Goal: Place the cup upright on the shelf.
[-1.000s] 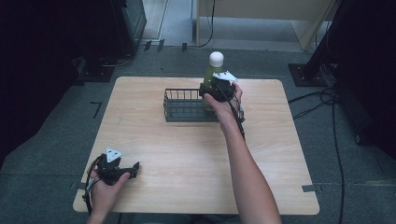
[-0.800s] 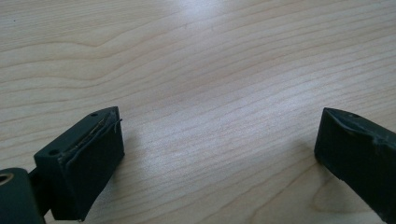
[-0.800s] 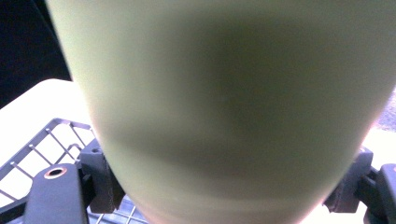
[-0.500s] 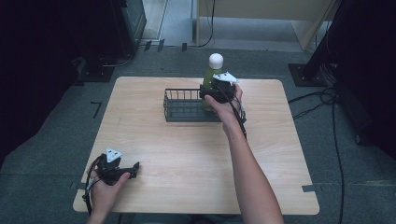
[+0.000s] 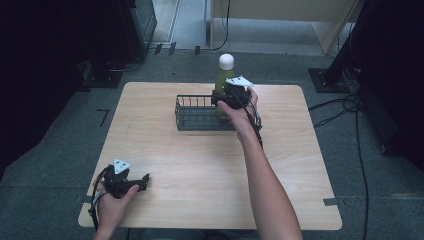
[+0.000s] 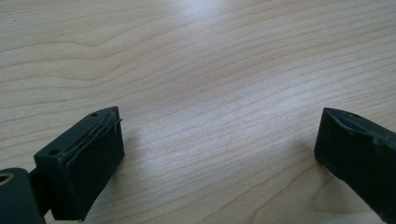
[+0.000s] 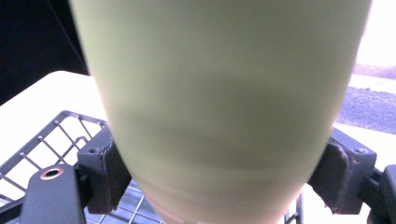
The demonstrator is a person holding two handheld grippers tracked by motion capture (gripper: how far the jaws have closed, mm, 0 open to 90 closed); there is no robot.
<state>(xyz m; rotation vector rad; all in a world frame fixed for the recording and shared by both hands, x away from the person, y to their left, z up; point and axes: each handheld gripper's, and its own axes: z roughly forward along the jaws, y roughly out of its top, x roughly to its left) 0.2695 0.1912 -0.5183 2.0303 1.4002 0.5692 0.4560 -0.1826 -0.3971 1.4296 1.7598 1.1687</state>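
A pale green bottle (image 5: 223, 76) with a white cap stands upright at the right end of a black wire basket (image 5: 196, 113) at the far middle of the table. My right gripper (image 5: 223, 98) reaches it from the near side. In the right gripper view the bottle (image 7: 219, 107) sits between both pads (image 7: 106, 173), which still touch its sides; the jaws have just been opening a little. My left gripper (image 5: 144, 179) rests near the front left corner of the table, open, with nothing but bare wood between its jaws (image 6: 219, 144).
The wooden table (image 5: 300, 165) is bare apart from the basket. The basket (image 7: 51, 144) has low wire walls. Dark floor, cables and equipment stands surround the table.
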